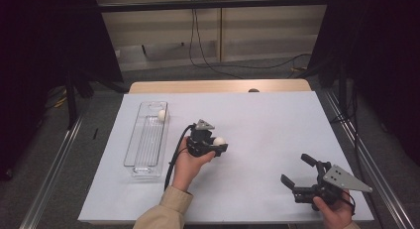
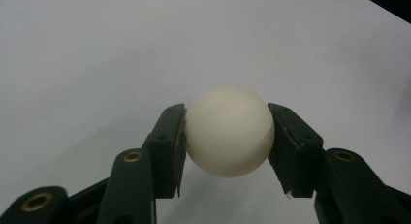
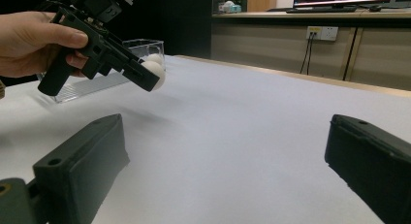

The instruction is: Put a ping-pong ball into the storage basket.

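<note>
- Ball [image 1: 219, 141], high view: a cream sphere clamped in the left hand-held gripper [image 1: 218, 144] over the middle of the table [image 1: 277, 120], right of the clear tray [image 1: 146, 140] near the left edge. 1 more ball [image 1: 161, 114] lies at the tray's far end. The right hand-held gripper [image 1: 297, 170] waits open and empty near the front right corner.
- Left gripper view: both pads [image 2: 170, 146] pinch the ball [image 2: 229, 131] at its widest line. Risk: smooth and round, it could squirt out if the squeeze eases.
- Right gripper view: the held ball [image 3: 154, 72] hangs clear above the table [image 3: 252, 136]; dropped, it would likely roll away. A sphere has no long axis and no facing.
</note>
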